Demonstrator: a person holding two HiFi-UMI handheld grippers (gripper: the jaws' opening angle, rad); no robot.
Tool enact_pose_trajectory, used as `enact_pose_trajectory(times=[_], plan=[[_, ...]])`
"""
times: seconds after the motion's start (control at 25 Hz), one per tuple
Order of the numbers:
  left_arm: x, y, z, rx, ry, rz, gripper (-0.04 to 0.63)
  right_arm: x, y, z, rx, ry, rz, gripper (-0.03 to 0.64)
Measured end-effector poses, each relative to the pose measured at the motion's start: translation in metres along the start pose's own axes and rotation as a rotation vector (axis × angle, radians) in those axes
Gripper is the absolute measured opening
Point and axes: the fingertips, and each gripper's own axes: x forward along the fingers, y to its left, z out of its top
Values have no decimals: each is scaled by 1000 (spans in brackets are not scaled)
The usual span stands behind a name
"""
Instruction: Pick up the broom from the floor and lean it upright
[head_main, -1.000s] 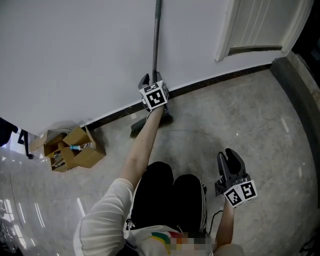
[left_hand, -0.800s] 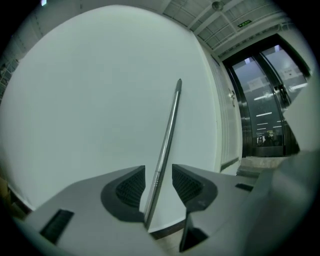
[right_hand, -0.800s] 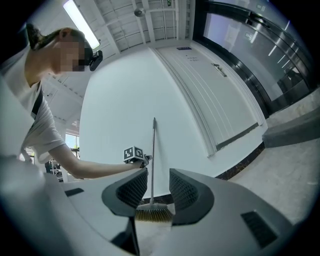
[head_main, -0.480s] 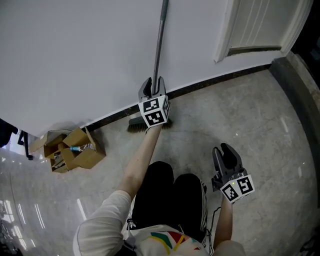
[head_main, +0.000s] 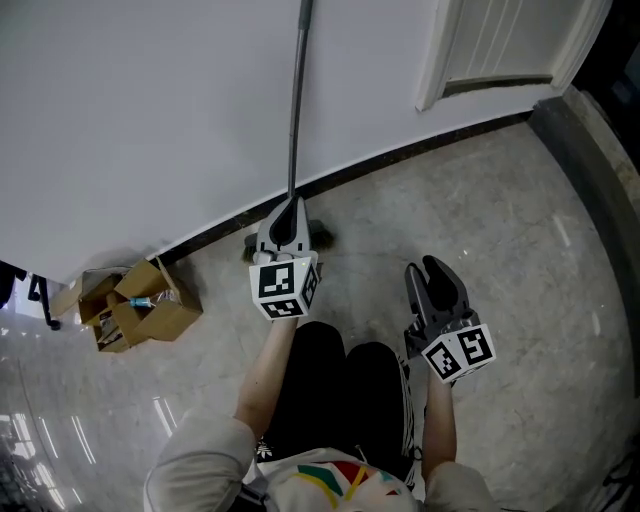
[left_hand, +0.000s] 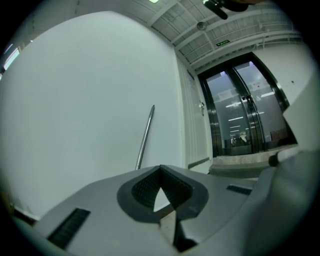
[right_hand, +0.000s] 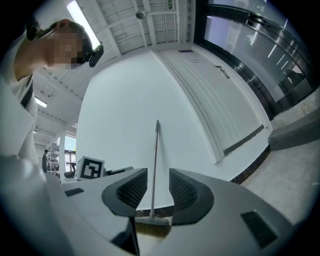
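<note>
The broom stands upright on its own, its grey handle (head_main: 297, 100) leaning on the white wall and its bristle head (head_main: 320, 238) on the floor by the baseboard. My left gripper (head_main: 289, 212) hangs just in front of the broom's lower end, apart from it. Its jaws have just been closing and now meet with nothing between them (left_hand: 161, 172); the handle (left_hand: 144, 137) shows beyond them. My right gripper (head_main: 430, 272) is held lower right, open and empty. Through its jaws (right_hand: 158, 187) I see the far-off handle (right_hand: 155, 160) and the bristles (right_hand: 152, 228).
Open cardboard boxes (head_main: 135, 305) sit on the floor at the left by the wall. A white panelled door (head_main: 495, 40) is at the upper right, with a raised stone ledge (head_main: 590, 140) beside it. The person's dark trousers (head_main: 335, 390) fill the bottom middle.
The left gripper has come off the broom handle, drawn back toward the person and shut. The right gripper has shifted a little up and left. The broom stays leaning on the wall.
</note>
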Motion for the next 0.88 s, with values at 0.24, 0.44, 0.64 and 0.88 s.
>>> enact_pose_trajectory(times=[0.24, 0.44, 0.64, 0.88], plan=[[-17, -20, 34, 103, -45, -55, 40, 39, 6, 26, -63, 13, -8, 140], [-47, -29, 157, 36, -96, -66, 40, 61, 52, 122, -54, 65, -23, 36], [-75, -29, 321, 11, -73, -42, 40, 67, 125, 267, -100, 155, -9, 13], [-118, -63, 531, 74, -11, -63, 40, 42, 203, 474, -49, 223, -27, 14]])
